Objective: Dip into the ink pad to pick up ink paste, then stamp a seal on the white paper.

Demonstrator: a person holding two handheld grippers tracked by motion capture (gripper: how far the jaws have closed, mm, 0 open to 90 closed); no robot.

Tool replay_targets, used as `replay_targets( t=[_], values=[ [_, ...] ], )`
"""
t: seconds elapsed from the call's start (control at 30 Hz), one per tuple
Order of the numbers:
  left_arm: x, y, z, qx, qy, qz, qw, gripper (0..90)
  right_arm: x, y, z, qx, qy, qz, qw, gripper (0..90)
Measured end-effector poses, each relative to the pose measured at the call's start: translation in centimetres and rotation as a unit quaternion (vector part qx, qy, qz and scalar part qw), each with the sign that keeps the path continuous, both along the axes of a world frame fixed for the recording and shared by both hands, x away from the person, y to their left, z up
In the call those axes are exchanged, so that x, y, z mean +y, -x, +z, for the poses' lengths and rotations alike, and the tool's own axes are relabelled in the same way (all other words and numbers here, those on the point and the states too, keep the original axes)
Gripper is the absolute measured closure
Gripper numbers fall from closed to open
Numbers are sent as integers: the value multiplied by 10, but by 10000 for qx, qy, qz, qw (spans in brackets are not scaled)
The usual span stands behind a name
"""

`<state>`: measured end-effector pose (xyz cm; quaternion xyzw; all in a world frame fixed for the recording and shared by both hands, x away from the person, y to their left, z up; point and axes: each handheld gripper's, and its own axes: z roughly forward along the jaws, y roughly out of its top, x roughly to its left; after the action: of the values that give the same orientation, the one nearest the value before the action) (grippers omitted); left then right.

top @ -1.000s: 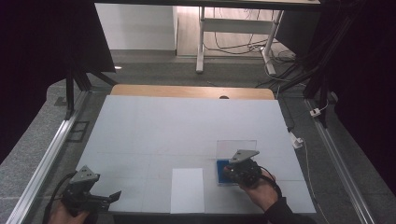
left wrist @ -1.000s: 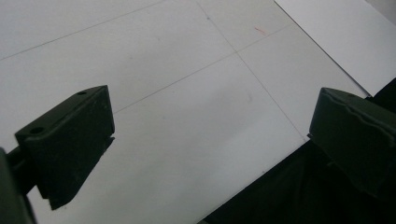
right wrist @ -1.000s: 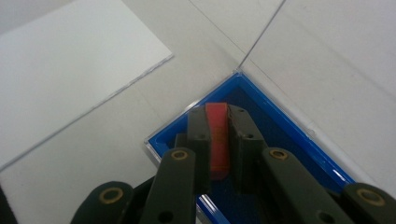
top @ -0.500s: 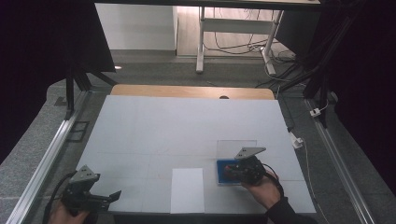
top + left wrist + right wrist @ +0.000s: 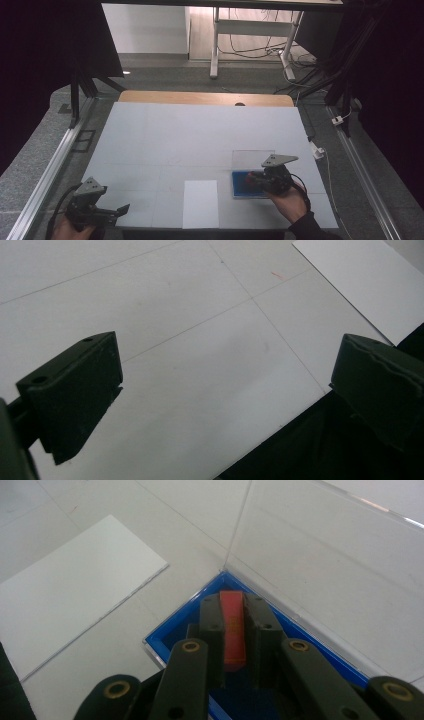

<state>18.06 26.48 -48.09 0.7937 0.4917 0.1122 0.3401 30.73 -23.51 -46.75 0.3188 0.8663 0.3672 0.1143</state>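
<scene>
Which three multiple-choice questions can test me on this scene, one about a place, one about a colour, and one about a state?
1. Where does the white sheet lie?
A. Between the two claws, at the near table edge
B. At the far wooden edge
C. Inside the case

2. What colour is the piece that the right claw holds?
A. Green
B. Red
C. Yellow

3. How does the left claw stand?
A. Shut on the sheet
B. Shut on nothing
C. Open and holding nothing

Answers:
1 A, the high view shows it between them on the white table.
2 B, the right gripper view shows a red piece between the jaws, above the blue tray of the clear-lidded case.
3 C, its jaws stand far apart over bare table.
</scene>
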Motion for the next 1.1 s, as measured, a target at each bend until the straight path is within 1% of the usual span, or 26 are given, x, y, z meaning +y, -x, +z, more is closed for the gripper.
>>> replay_targets(
  t=[0.07, 0.17, 0.3, 0.43, 0.57, 0.9, 1.0, 1.1],
  values=[
    [0, 0, 0, 1, 4, -6, 10000, 6, 1, 1, 1, -7, 22, 40, 10000, 808],
    [0, 0, 0, 0, 2, -14, 10000, 6, 3, 2, 2, -18, -7, 73, 10000, 808],
    [0, 0, 0, 2, 4, -21, 10000, 6, 6, 5, 4, -26, -96, 148, 9998, 808],
    [0, 0, 0, 0, -2, -20, 10000, 7, 8, 6, 5, -20, -111, 203, 9997, 808],
    [0, 0, 0, 3, -2, -20, 10000, 7, 10, 8, 6, -12, -195, 251, 9995, 808],
    [0, 0, 0, 1, -7, -19, 10000, 7, 18, 12, 9, 9, -232, 405, 9989, 808],
    [0, 0, 0, 1, 5, -22, 10000, 7, 20, 12, 10, 20, -293, 428, 9987, 808],
    [-1, 0, 0, 0, -11, -25, 10000, 7, 23, 12, 11, 9, -278, 517, 9983, 808]
  ],
)
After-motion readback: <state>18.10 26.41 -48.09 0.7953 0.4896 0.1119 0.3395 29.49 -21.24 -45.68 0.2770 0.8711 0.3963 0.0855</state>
